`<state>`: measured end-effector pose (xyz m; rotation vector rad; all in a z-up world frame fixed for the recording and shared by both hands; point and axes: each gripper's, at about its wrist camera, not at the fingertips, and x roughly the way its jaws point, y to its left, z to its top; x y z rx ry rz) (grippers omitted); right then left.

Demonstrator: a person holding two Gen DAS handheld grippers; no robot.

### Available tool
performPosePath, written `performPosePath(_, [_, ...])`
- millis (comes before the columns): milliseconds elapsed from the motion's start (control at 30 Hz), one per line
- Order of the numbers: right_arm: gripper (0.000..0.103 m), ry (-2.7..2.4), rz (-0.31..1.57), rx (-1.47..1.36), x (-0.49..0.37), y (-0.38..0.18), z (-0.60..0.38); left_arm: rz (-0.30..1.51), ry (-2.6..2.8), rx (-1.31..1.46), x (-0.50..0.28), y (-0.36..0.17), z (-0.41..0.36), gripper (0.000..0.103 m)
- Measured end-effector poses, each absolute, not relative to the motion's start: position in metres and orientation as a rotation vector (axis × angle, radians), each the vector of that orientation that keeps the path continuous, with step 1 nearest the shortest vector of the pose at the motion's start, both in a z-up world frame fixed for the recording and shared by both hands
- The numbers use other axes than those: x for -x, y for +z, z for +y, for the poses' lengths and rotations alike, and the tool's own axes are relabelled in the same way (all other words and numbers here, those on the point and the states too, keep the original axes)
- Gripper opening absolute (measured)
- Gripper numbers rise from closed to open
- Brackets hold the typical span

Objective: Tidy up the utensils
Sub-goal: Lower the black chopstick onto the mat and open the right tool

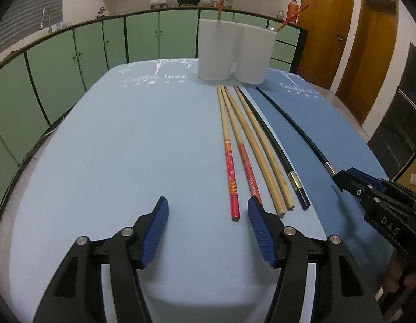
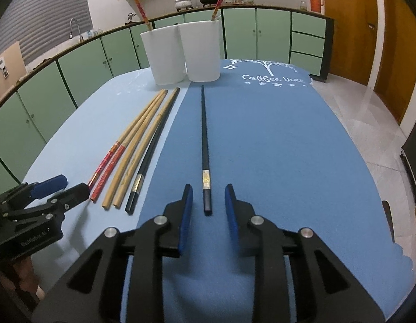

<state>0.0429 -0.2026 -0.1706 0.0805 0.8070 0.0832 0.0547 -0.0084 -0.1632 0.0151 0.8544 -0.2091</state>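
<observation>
A long black lacquered chopstick (image 2: 203, 145) lies between the gaping, empty right gripper (image 2: 208, 210); the left gripper (image 1: 208, 231) spreads wide, empty.

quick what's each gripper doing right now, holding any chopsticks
Left gripper: open, holding nothing.
Right gripper: open, straddling the end of the lone black chopstick, not gripping it.
</observation>
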Motion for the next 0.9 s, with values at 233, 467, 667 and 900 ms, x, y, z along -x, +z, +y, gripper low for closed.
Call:
performPosePath(233, [0.024, 0.107, 0.801, -0.099, -0.0391, -0.1717, -0.2034, 0.84, -0.207, -0.021, -0.0519, -0.164, -0.0143, 0.054])
performPosePath(467, [0.024, 0.101, 0.809, -0.105, -0.0405, -0.1752, -0.2042, 0.826, -0.177, -0.022, -0.0535, -0.1652, -0.0169, 0.044])
performPosePath(667, [0.026, 0.105, 0.809, -0.1, -0.0423, -0.1768, -0.2036, 0.818, -0.162, -0.021, -0.0554, -0.1657, -0.0181, 0.039])
performPosePath(900, [0.024, 0.104, 0.816, -0.096, -0.0377, -0.177, -0.209, 0.818, -0.165, -0.008, -0.0555, -0.1659, -0.0169, 0.039])
